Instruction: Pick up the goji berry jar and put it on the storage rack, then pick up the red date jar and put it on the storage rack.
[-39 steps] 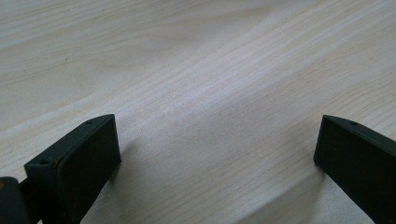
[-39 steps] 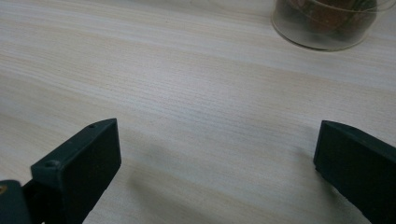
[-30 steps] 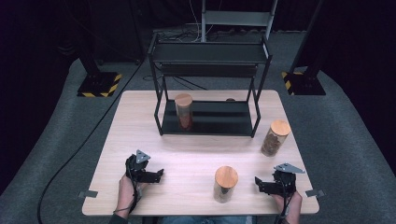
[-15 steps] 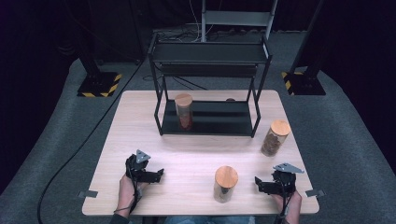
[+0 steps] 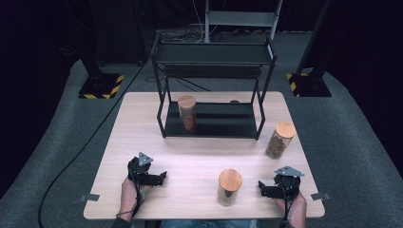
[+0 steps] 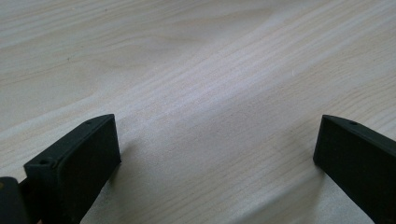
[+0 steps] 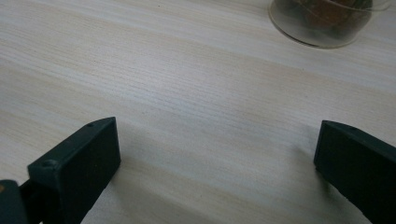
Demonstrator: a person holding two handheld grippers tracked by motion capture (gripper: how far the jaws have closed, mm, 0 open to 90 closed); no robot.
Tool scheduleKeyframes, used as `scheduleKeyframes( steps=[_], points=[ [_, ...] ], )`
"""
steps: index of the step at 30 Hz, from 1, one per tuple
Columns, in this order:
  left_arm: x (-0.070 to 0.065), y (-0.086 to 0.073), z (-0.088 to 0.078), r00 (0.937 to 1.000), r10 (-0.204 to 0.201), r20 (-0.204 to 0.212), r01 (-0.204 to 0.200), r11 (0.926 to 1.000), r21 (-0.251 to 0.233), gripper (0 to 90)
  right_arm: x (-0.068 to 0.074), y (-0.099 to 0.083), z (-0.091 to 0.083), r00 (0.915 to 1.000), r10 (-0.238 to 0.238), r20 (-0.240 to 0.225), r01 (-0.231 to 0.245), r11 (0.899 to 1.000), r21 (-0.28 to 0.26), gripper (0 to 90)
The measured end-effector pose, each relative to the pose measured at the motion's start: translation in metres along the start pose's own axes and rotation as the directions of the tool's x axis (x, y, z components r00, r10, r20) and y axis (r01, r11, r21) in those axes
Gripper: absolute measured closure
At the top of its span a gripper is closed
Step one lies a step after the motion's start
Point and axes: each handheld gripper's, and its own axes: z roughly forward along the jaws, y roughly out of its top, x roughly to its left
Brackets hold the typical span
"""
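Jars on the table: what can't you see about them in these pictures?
- Near jar, high view: its contents are too small and dark to name.
- A jar, right gripper view: the top edge cuts off everything but its base.
- Shelf jar, high view: the brown contents are too small to identify.
- Right jar, high view: same, only brown bits.
- Small thing behind the rack: the rack mostly hides it.
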Motion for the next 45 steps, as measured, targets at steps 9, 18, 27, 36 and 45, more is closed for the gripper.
scheduleKeyframes(
  steps=[9,18,27,36,45],
  points=[
    [0.0,0.0,0.0,1.0,-0.002,-0.002,0.002,1.0,0.0,0.0,0.001,-0.006,-0.015,0.9991,0.013,-0.041,-0.016,0.997,-0.079,0.0],
    [0.0,0.0,0.0,1.0,-0.003,-0.003,0.003,1.0,0.001,0.0,0.036,-0.017,-0.044,0.9823,-0.043,-0.182,0.007,0.982,-0.189,0.0],
    [0.0,0.0,0.0,1.0,-0.007,-0.007,0.007,1.0,0.001,0.0,0.077,-0.015,-0.061,0.9507,-0.146,-0.274,0.081,0.969,-0.234,0.0],
    [0.0,0.0,0.0,0.9999,-0.009,-0.009,0.009,1.0,0.001,0.0,0.108,-0.007,-0.06,0.9168,-0.239,-0.32,0.15,0.949,-0.279,0.0],
    [0.0,0.0,0.0,0.9999,-0.008,-0.009,0.008,1.0,0.001,0.0,0.126,0.002,-0.044,0.9159,-0.28,-0.288,0.178,0.926,-0.333,0.0]
  ],
)
